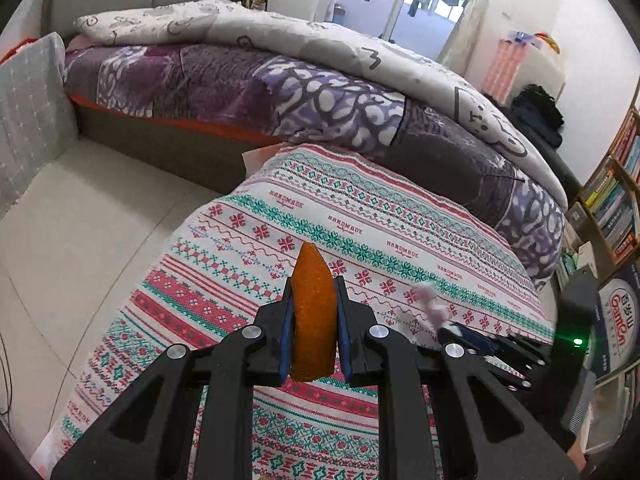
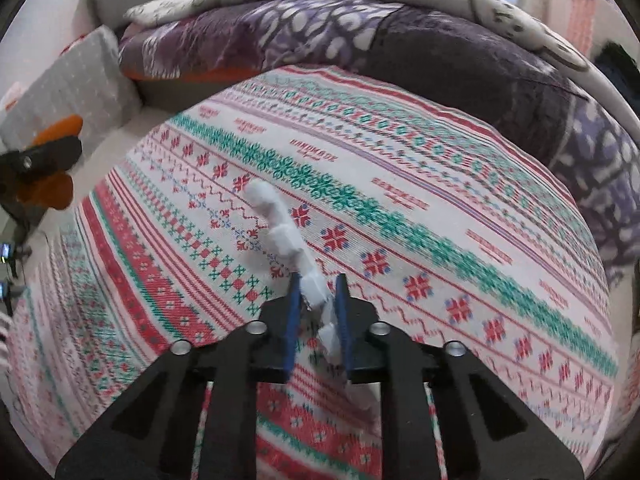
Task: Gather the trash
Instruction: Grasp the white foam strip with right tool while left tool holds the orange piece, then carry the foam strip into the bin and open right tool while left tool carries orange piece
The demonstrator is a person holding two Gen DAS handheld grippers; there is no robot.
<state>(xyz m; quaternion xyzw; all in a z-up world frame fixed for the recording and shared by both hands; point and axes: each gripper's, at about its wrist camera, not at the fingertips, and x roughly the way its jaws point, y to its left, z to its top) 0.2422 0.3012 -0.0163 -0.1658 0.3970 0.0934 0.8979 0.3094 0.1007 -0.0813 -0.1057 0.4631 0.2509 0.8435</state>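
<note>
1. Our left gripper (image 1: 313,296) is clamped on an orange peel (image 1: 313,312), its blue pads (image 1: 287,322) pressing both flanks; the peel's pointed tip stands up past the fingertips toward twelve o'clock
2. Our right gripper (image 2: 317,292) is closed down on a twisted white tissue (image 2: 280,232); the blue pads (image 2: 294,320) pinch its near end, and the rest trails out toward eleven o'clock over the patterned tablecloth (image 2: 440,200)
3. In the left wrist view the right gripper (image 1: 476,338) shows at four o'clock, low over the cloth, the pale tissue (image 1: 430,304) blurred at its tip
4. In the right wrist view the left gripper (image 2: 44,156) sits at nine o'clock, off the cloth's edge, orange peel (image 2: 56,132) showing above and below its black fingers
5. We see the tablecloth's red and green bands under both grippers, and a bed (image 1: 240,88) with a purple blanket just beyond it at twelve o'clock
6. Pale tiled floor (image 1: 80,208) lies at nine o'clock in the left view; bookshelves (image 1: 616,200) stand at three o'clock
</note>
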